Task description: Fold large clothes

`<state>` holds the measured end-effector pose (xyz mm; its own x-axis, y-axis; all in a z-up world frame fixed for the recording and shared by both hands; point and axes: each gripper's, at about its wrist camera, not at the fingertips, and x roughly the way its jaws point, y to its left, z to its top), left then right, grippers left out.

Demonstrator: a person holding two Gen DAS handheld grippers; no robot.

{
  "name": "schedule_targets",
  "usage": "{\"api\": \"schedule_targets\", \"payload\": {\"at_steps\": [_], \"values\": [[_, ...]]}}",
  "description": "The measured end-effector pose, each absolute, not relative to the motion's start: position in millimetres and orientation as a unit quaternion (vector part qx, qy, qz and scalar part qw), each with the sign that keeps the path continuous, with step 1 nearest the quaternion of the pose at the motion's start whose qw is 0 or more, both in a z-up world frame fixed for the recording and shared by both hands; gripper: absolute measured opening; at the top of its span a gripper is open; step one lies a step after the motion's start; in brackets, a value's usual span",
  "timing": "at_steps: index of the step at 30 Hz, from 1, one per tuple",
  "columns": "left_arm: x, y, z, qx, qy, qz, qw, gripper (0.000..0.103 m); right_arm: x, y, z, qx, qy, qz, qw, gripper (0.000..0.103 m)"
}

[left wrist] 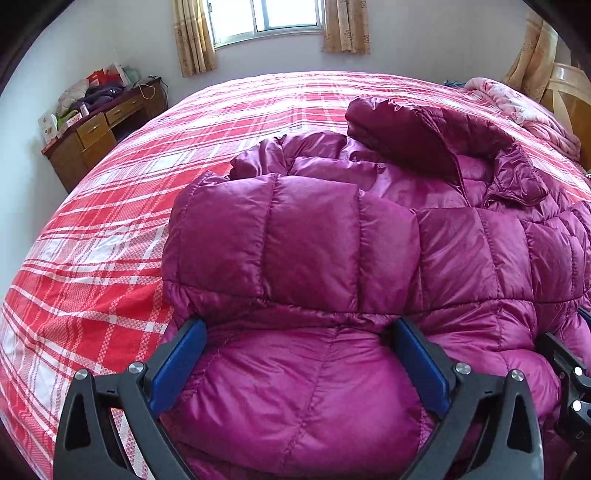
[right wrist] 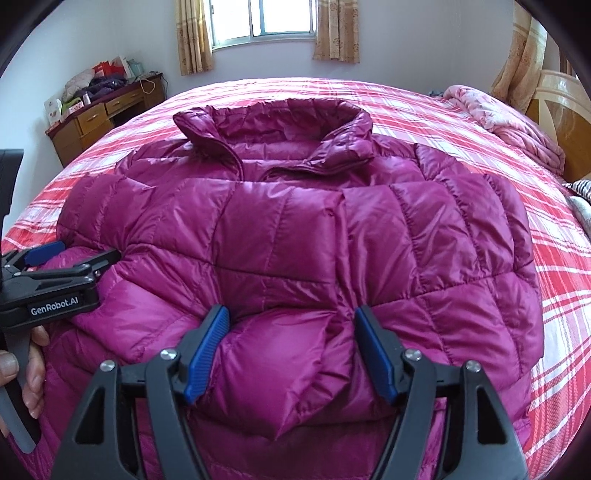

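Lying folded on the red-and-white plaid bed [right wrist: 554, 280]: magenta quilted puffer jacket [right wrist: 295, 229], plaid showing bare beyond its left and far edges. Standing wide over its near folded edge, gripping nothing: left gripper [left wrist: 295, 325] fingers, right gripper [right wrist: 291, 314] fingers.

A wooden desk [right wrist: 107, 110] piled with stuff stands far off to the left. Straight ahead, a window [right wrist: 264, 18] with curtains [right wrist: 194, 37].
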<state>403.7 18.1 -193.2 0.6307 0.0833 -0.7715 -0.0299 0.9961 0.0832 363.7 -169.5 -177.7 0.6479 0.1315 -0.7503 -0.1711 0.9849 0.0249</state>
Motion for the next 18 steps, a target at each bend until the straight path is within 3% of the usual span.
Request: {"api": "schedule_targets", "payload": {"at_steps": [9, 18], "values": [[395.6, 20.5, -182.7, 0.038, 0.415, 0.019, 0.909, 0.101, 365.8, -176.9, -177.2, -0.018, 0.415, 0.115, 0.902, 0.076], [384.0, 21.0, -127.7, 0.026, 0.346, -0.008, 0.938, 0.101, 366.3, -196.7, -158.4, 0.011, 0.409, 0.150, 0.900, 0.077]]}}
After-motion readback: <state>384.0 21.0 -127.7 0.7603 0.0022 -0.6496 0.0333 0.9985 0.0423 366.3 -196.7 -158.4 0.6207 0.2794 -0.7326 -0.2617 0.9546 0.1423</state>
